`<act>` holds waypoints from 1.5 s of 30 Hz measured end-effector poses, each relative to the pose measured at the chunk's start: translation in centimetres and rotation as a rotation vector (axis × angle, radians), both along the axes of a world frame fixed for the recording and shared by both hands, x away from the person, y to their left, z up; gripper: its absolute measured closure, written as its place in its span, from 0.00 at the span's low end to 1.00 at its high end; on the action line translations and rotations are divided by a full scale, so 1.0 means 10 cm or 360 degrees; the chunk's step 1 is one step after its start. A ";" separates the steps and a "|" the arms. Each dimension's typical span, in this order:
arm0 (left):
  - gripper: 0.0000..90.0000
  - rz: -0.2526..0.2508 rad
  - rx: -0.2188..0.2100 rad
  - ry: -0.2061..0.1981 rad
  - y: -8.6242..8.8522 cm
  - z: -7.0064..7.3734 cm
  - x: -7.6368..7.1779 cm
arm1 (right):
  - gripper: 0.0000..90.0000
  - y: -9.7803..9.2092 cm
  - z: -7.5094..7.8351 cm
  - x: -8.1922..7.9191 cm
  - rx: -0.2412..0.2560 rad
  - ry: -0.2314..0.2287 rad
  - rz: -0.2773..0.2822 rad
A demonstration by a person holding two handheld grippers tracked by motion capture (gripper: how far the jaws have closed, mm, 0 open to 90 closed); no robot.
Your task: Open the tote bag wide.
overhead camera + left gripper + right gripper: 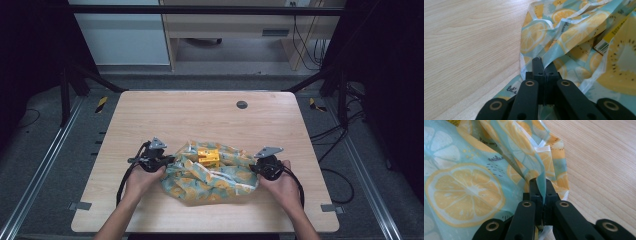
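Note:
A plastic bag printed with orange and kiwi slices on pale teal lies near the front of the wooden table. A yellow box shows in its open mouth; its barcode edge peeks out in the left gripper view. My left gripper is shut on the bag's left edge. My right gripper is shut on the bag's right edge, the film pinched between its jaws. A hand holds each gripper.
A small dark round grommet sits in the table's far part. Black frame bars and cables stand off the table's sides. A light cabinet is on the floor beyond.

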State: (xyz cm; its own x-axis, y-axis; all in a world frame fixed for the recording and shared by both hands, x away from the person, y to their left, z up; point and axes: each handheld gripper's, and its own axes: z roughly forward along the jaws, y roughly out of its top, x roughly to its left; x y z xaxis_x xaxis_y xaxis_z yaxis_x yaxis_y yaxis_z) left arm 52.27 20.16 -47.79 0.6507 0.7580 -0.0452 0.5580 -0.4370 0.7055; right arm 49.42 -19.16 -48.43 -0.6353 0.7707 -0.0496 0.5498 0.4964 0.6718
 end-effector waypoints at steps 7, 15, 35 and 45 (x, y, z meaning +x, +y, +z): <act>1.00 -0.0010 0.0031 -0.0006 0.00 0.00 -0.05 | 0.99 0.01 -0.01 0.02 -0.0010 0.0024 0.0003; 1.00 -0.0022 0.0051 0.0010 0.01 -0.03 -0.07 | 0.99 0.01 -0.02 0.02 -0.0027 0.0030 0.0012; 1.00 -0.0037 0.0104 -0.0004 0.00 -0.05 -0.17 | 0.99 0.02 -0.04 0.03 -0.0045 0.0052 0.0000; 0.98 -0.0036 0.0076 -0.0016 0.03 -0.05 -0.22 | 0.96 -0.04 -0.03 0.03 -0.0010 0.0003 -0.0009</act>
State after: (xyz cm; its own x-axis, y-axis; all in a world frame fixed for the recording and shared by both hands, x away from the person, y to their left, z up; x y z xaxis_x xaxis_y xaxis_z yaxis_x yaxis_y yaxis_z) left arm 50.05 20.43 -48.25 0.6681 0.7441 -0.0027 0.5407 -0.4829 0.6888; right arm 49.71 -19.52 -48.71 -0.6310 0.7739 -0.0535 0.5537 0.4976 0.6677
